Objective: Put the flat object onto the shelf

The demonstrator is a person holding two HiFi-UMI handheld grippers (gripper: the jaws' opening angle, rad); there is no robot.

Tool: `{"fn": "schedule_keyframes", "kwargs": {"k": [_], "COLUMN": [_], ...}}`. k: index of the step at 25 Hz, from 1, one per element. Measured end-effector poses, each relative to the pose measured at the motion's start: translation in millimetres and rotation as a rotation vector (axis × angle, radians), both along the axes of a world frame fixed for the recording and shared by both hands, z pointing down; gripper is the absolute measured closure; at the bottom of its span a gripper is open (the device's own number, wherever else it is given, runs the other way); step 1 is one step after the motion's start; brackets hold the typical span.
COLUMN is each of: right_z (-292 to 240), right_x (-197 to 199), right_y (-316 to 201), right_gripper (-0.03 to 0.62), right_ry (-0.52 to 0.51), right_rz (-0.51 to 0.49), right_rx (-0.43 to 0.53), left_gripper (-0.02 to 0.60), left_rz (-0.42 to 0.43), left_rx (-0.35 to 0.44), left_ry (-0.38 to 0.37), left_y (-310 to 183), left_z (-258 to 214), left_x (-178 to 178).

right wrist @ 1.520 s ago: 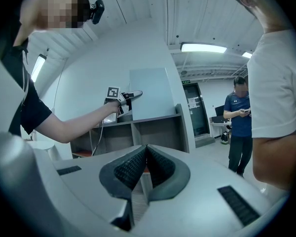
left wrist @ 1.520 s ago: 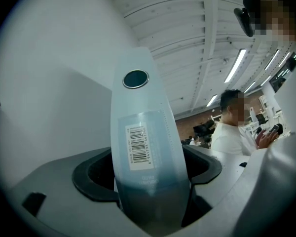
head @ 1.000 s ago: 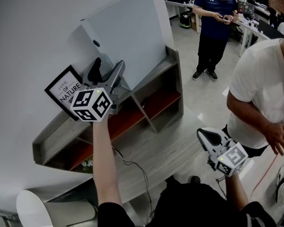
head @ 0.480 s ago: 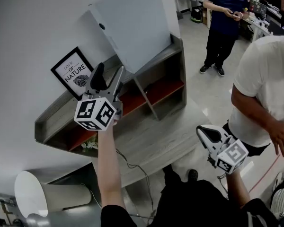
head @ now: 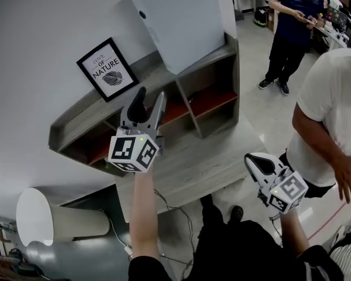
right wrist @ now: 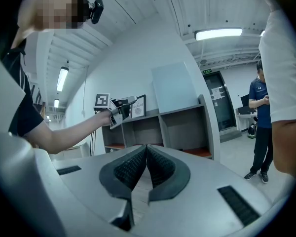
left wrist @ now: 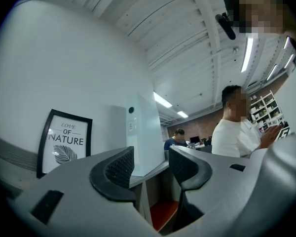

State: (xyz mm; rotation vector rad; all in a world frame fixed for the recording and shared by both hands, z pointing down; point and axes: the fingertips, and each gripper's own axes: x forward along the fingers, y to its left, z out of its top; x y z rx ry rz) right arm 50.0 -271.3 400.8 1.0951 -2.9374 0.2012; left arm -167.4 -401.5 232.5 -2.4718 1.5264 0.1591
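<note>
The flat object is a black-framed "Love of Nature" picture. It stands on top of the grey shelf and leans on the white wall. My left gripper hovers in front of the shelf, below and to the right of the frame and apart from it. Its jaws are closing with nothing between them. The left gripper view has the picture left of the pads of that gripper. My right gripper hangs low at the right, shut and empty. In the right gripper view its pads meet.
A large white panel leans on the wall at the shelf's right end. A person in a dark shirt stands beyond. A person in a white shirt stands close at the right. A white cylinder lies at lower left, and a cable trails over the floor.
My left gripper has drawn back from the framed picture, which stays leaning on the shelf top. Its jaws have narrowed. My right gripper has stayed where it was.
</note>
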Motion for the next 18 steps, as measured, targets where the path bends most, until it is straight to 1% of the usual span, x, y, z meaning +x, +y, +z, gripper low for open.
{"fn": "schedule_keyframes", "kwargs": {"k": [5, 7, 13, 18], "right_z": [2.6, 5.4, 17.6, 14.7], "right_x": [-4.2, -5.6, -15.2, -27.0], "right_y": [9.6, 14.4, 19.0, 27.7], "right_gripper": [0.58, 0.58, 0.58, 0.58], "right_ry": [0.001, 0.003, 0.009, 0.014], "right_rz": [-0.043, -0.059, -0.102, -0.123], "right_rx": [-0.005, -0.012, -0.033, -0.026], "left_gripper": [0.408, 0.451, 0.514, 0.54], "left_rz": [-0.035, -0.053, -0.089, -0.093], "left_rx": [-0.033, -0.047, -0.091, -0.13], "left_ry": [0.009, 0.019, 0.02, 0.037], "left_y": [28.4, 40.3, 69.2, 99.1], "left_z": [25.5, 37.9, 74.4, 97.2], "left_x": [2.5, 2.5, 4.8, 4.0]}}
